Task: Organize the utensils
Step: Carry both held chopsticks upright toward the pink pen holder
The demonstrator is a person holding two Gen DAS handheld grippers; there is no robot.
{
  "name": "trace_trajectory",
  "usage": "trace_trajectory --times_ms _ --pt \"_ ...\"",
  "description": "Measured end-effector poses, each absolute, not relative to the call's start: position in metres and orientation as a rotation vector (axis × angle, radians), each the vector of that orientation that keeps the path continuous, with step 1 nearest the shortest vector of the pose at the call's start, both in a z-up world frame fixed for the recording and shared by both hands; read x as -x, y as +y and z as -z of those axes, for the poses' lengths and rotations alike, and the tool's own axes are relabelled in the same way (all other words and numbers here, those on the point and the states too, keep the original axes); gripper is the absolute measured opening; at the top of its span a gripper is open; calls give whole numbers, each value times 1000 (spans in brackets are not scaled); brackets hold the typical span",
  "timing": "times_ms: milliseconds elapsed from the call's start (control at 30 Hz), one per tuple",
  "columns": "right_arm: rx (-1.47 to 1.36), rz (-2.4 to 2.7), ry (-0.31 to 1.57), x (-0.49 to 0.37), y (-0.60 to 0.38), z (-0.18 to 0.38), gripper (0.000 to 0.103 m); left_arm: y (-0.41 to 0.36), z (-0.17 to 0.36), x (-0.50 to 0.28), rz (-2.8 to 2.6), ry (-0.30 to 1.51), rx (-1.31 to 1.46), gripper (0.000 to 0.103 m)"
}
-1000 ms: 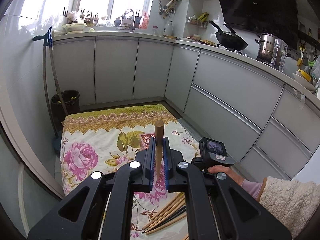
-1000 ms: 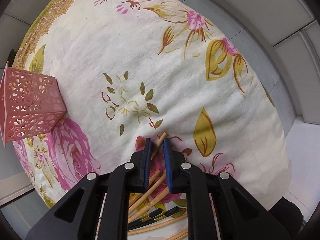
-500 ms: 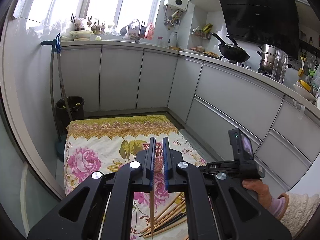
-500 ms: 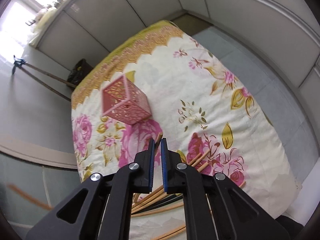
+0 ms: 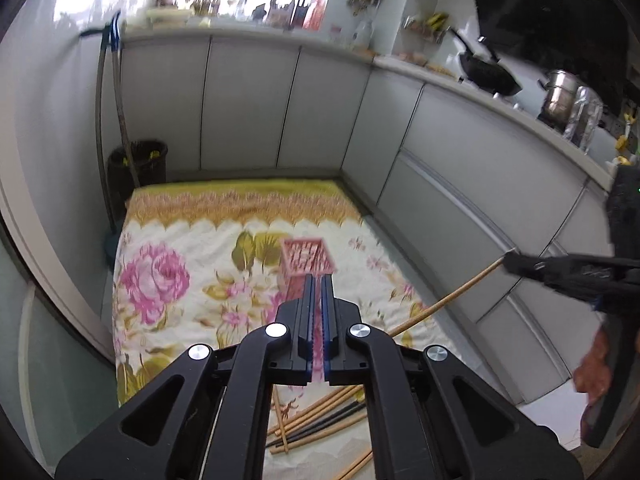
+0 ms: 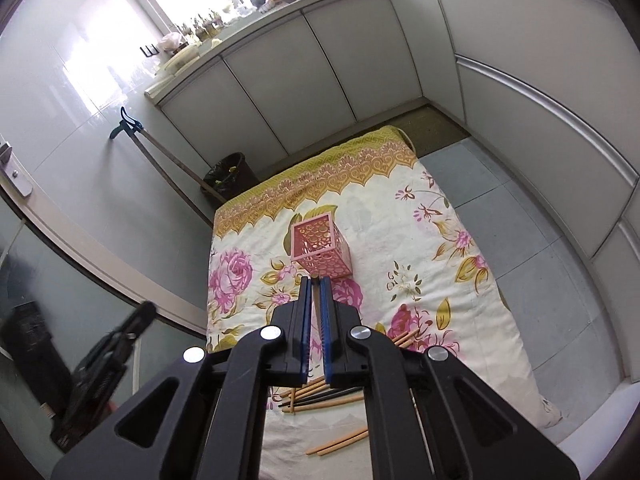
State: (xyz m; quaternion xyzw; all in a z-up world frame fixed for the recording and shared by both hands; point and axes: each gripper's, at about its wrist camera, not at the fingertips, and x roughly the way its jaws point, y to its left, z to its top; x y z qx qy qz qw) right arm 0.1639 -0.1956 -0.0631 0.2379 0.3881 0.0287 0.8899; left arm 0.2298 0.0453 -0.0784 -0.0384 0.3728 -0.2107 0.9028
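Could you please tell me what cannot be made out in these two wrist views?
1. Chopstick pile: in both views the bodies of the hand-held grippers cover much of it, so it cannot be counted.
2. Held chopstick: in the left view, its lower end passes behind the left hand-held gripper.
3. Pink holder: in the left view it is motion-blurred, and its base is behind the fingertips.
4. Windowsill items: too small and washed out by glare.
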Motion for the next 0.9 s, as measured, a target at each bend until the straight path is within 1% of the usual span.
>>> trace_trajectory --times_ms 67,100,167,233,300,400,467,533,800,833,867,900 --pt "-509 -69 805 -163 -200 61 5 41 123 -269 403 955 95 13" --pt "-511 -73 810 -164 -202 62 5 38 150 -288 386 1054 77 15" --pt "-521 -76 816 -166 -206 66 5 34 201 -320 332 1212 71 15" --pt "-535 -86 838 -171 -210 73 5 31 239 -336 316 1292 69 15" --pt "-547 -88 856 -176 -214 82 5 25 258 -349 318 1314 69 15" --pt "-552 -88 876 -185 -219 93 5 14 266 -366 289 1305 55 16" --pt "-555 -93 881 -191 -222 98 5 9 267 -377 278 1305 55 22" --pt "-555 -97 882 -195 -223 101 5 5 272 -386 260 1317 43 25" --pt "-564 -115 884 -207 -228 107 4 -4 297 -399 183 1334 -22 25" --pt "-565 -117 883 -207 -228 107 4 -5 299 -398 174 1318 -52 19" --pt "-568 -118 881 -207 -228 107 4 -6 300 -396 168 1304 -81 6" --pt "-570 -117 880 -207 -229 107 4 -5 300 -393 168 1290 -86 6"
